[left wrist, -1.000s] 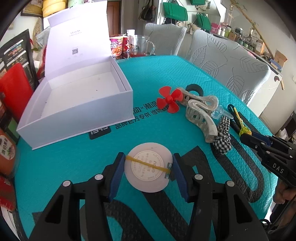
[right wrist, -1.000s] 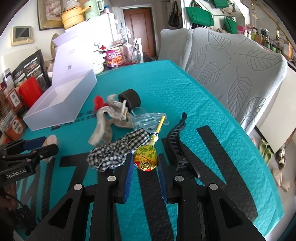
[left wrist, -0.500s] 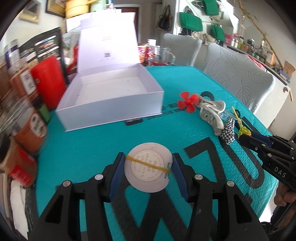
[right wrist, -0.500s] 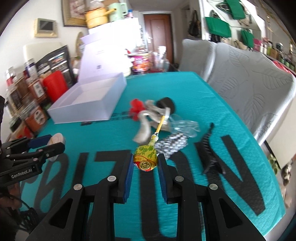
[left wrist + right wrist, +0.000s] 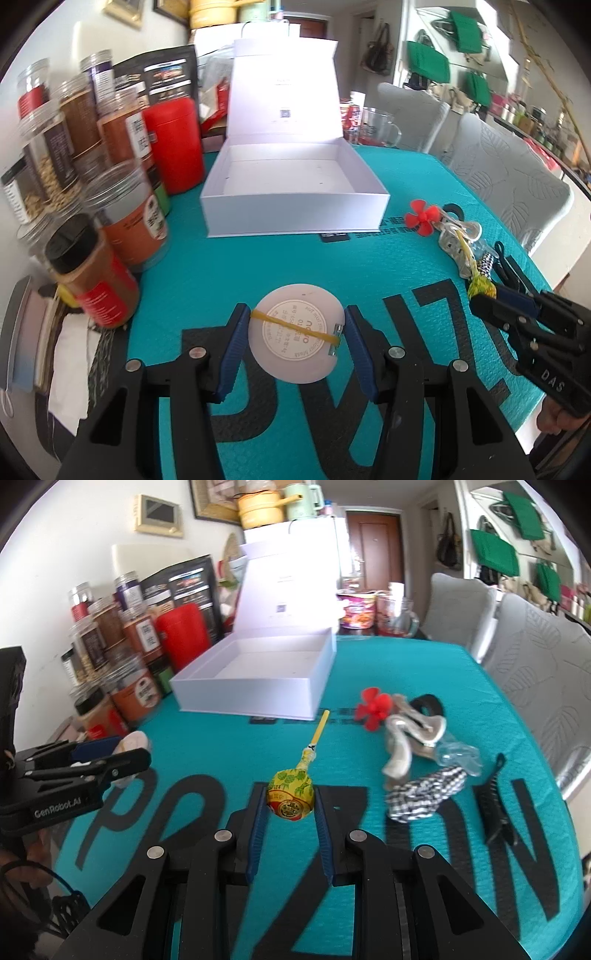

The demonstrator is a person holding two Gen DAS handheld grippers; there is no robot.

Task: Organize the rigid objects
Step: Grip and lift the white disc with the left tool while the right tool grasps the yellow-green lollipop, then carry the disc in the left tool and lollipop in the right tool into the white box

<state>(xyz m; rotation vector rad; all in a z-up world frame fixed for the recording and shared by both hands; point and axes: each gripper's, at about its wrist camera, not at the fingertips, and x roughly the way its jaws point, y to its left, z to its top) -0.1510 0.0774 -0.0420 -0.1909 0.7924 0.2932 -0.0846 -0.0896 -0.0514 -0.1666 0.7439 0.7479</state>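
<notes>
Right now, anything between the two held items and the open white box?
Nothing visible. The round white disc with a yellow rubber band and the yellow-wrapped lollipop face bare teal mat up to the white cardboard box. Jars stand left of it, the red propeller right.

We see our left gripper [image 5: 295, 336] clamped on a round white case [image 5: 295, 334] banded by a yellow rubber band [image 5: 295, 326], held above the teal mat [image 5: 229, 266]. Beyond it the white box [image 5: 295, 212] lies open, its lid upright. Jars [image 5: 129, 218] and a red canister [image 5: 173, 144] stand to the left. To the right lie a red propeller [image 5: 421, 218], a hair claw [image 5: 452, 243] and checked fabric [image 5: 485, 263]. Our right gripper [image 5: 491, 299] enters at the right edge, gripping a lollipop [image 5: 480, 286].
</notes>
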